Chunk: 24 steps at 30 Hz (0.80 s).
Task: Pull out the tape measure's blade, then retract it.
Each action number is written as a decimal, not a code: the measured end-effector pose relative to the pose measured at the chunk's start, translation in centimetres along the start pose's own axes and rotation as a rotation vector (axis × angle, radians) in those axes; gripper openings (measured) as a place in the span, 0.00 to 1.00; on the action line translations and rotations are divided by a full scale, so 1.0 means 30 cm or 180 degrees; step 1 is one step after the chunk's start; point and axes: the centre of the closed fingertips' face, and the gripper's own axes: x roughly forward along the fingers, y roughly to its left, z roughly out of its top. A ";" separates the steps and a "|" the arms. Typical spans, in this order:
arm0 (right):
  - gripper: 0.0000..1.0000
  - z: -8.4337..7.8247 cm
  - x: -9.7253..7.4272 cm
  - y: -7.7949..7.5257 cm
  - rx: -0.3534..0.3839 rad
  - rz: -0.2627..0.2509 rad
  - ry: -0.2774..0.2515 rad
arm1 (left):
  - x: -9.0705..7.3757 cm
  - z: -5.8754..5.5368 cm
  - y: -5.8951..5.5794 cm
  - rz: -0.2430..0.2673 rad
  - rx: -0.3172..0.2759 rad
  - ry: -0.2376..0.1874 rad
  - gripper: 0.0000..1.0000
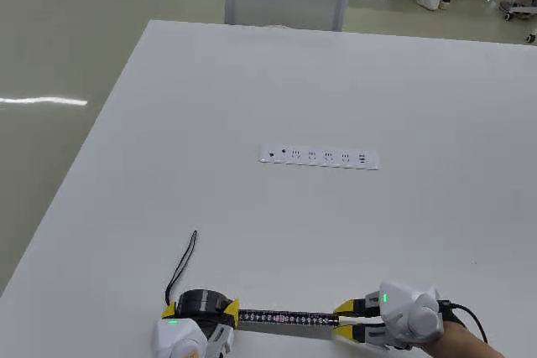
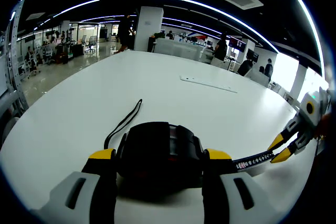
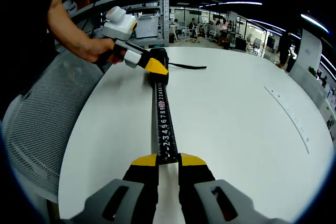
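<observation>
The tape measure case (image 1: 201, 300) sits near the front edge of the table (image 1: 336, 81), clamped between the jaws of your left gripper (image 2: 160, 156). Its blade (image 3: 164, 124) lies extended flat along the table to your right gripper (image 3: 168, 160), whose jaws pinch the blade's tip. The black wrist strap (image 1: 183, 264) trails away from the case. A white power strip (image 1: 319, 158) lies well beyond, mid-table.

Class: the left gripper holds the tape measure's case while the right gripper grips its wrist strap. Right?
No: the right gripper grips the end of the blade, not the strap, as the right gripper view shows. The left gripper does hold the case.
</observation>
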 end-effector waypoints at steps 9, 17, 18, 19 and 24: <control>0.12 0.012 0.013 0.002 -0.0009 0.0024 -0.0008 | 0.001 0.000 0.000 -0.0013 0.0016 0.0005 0.63; 0.12 0.022 0.024 0.000 -0.0013 0.0034 -0.0029 | 0.000 0.001 0.000 -0.0012 0.0000 0.0005 0.63; 0.12 0.023 0.025 0.000 -0.0015 0.0033 -0.0028 | 0.000 0.001 0.000 -0.0012 -0.0003 0.0006 0.63; 0.12 0.026 0.025 0.001 -0.0013 0.0033 -0.0034 | 0.000 0.000 0.000 -0.0010 -0.0010 0.0006 0.63; 0.12 0.036 0.035 0.000 -0.0020 0.0033 -0.0052 | 0.002 -0.001 0.002 -0.0006 -0.0036 0.0008 0.63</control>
